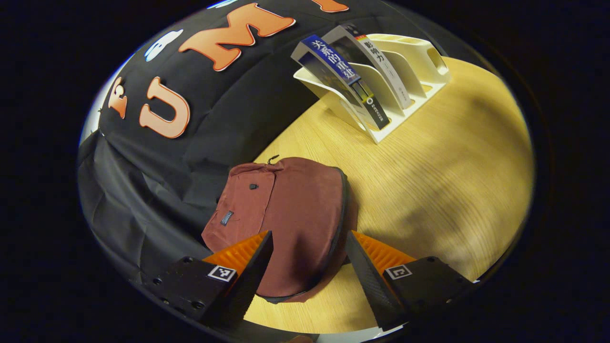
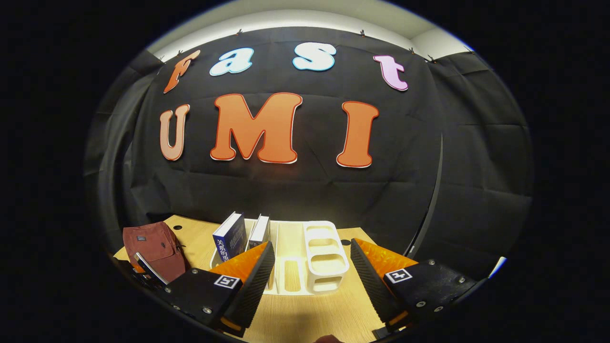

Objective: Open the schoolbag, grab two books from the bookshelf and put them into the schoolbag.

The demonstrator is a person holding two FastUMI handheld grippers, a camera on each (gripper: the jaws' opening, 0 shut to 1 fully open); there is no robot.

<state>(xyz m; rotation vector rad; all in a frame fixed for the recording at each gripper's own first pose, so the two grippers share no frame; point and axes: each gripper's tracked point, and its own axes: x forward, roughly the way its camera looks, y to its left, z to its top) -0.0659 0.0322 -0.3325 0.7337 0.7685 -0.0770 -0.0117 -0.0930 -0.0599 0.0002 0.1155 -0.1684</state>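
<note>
Schoolbag [image 1: 290, 209] straight ahead of left tool [image 1: 309, 247], between parted fingers, zipped, nearer than right tool [image 2: 312, 267], also parted, facing books [image 2: 233, 236].

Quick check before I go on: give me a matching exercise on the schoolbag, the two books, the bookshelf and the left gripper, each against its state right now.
Things:
1. schoolbag
2. two books
3. bookshelf
4. left gripper

States:
A. white, standing on the wooden table
B. open, fingers on either side of the bag
C. leaning in the rack
D. maroon, lying zipped shut

Pairs: 1-D, 2-C, 3-A, 4-B
</note>
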